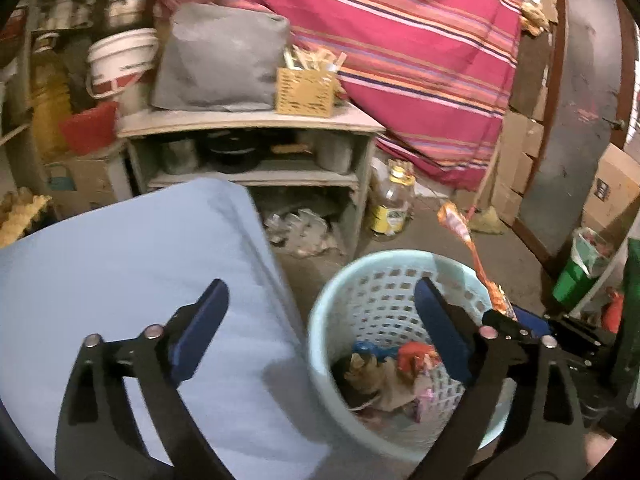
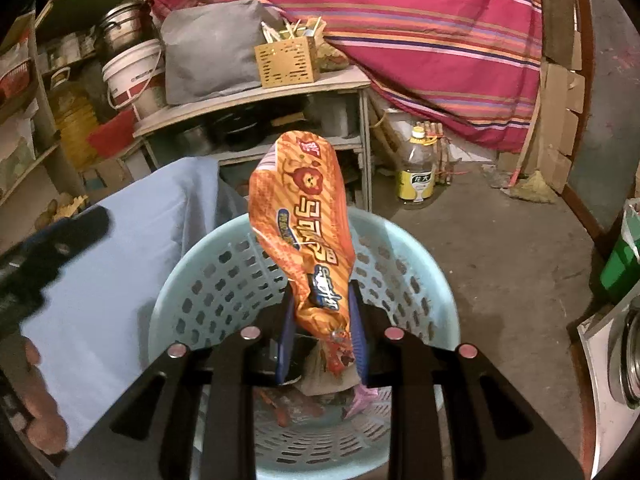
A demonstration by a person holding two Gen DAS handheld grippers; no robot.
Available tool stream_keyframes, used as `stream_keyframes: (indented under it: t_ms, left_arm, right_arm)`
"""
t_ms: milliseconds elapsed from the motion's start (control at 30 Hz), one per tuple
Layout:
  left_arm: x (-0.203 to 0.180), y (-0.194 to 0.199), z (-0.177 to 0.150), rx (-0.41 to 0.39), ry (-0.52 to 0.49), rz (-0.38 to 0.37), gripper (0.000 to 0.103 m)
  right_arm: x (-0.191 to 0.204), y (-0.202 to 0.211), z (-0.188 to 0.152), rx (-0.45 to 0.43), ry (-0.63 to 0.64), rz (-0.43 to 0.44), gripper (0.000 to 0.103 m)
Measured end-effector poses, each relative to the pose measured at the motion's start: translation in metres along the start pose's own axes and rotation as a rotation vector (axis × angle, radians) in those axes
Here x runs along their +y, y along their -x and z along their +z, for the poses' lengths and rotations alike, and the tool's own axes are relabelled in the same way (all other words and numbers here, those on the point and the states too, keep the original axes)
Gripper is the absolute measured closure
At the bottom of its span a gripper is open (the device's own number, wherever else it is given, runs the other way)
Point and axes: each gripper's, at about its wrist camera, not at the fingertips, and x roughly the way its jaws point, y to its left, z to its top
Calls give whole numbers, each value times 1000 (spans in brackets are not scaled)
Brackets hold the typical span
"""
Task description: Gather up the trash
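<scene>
Right gripper [image 2: 320,336] jaws clamp orange snack bag [image 2: 304,216] above basket [image 2: 404,240]; left gripper [image 1: 320,320] jaws wide, empty.

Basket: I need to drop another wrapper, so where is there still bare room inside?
The basket has bare floor at its near side and open walls above. Its middle is crowded with trash; the orange wrapper, clamped in the right gripper, stands over it.

Orange snack wrapper [image 2: 304,236] upright above pale blue perforated basket [image 2: 404,256], crumpled trash [image 1: 392,380] inside
</scene>
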Motion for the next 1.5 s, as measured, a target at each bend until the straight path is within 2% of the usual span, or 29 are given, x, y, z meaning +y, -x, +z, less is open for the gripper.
stream_keyframes:
  t_ms: [67, 200, 267, 300, 333, 467, 600, 633, 733, 900, 1133, 1333, 1500]
  left_arm:
    - [8, 8, 0, -21, -10, 36, 6]
    - [26, 26, -3, -52, -26, 104, 5]
    - [36, 35, -5, -59, -22, 124, 5]
    - [40, 39, -6, -61, -19, 130, 5]
    - [46, 45, -9, -63, -18, 139, 5]
    - [68, 70, -20, -72, -8, 168, 5]
    - [95, 103, -37, -80, 15, 211, 5]
    - [101, 110, -43, -82, 18, 222, 5]
    - [119, 138, -59, -97, 34, 267, 5]
    - [145, 186, -87, -135, 64, 330, 5]
    - [184, 239, -134, -167, 119, 398, 5]
    - [201, 265, -179, -224, 146, 485, 5]
    - [204, 275, -203, -228, 159, 505, 5]
  right_arm:
    - [3, -3, -1, 4, 7, 3, 78]
    - [13, -11, -4, 10, 20, -8, 75]
    - [17, -14, -5, 14, 22, -15, 67]
    - [19, -15, -6, 13, 19, -19, 52]
    - [20, -15, -6, 11, 17, -22, 42]
    - [29, -18, -9, 24, 36, -31, 37]
    - [44, -3, -18, 1, 74, -45, 23]
    - [49, 6, -22, -18, 75, -39, 17]
    - [64, 32, -30, -76, 70, -19, 9]
    - [106, 81, -56, -183, 117, 1, 6]
    - [159, 127, -116, -252, 159, 60, 4]
    - [193, 144, -156, -285, 203, 92, 4]
    - [212, 150, -178, -299, 215, 125, 4]
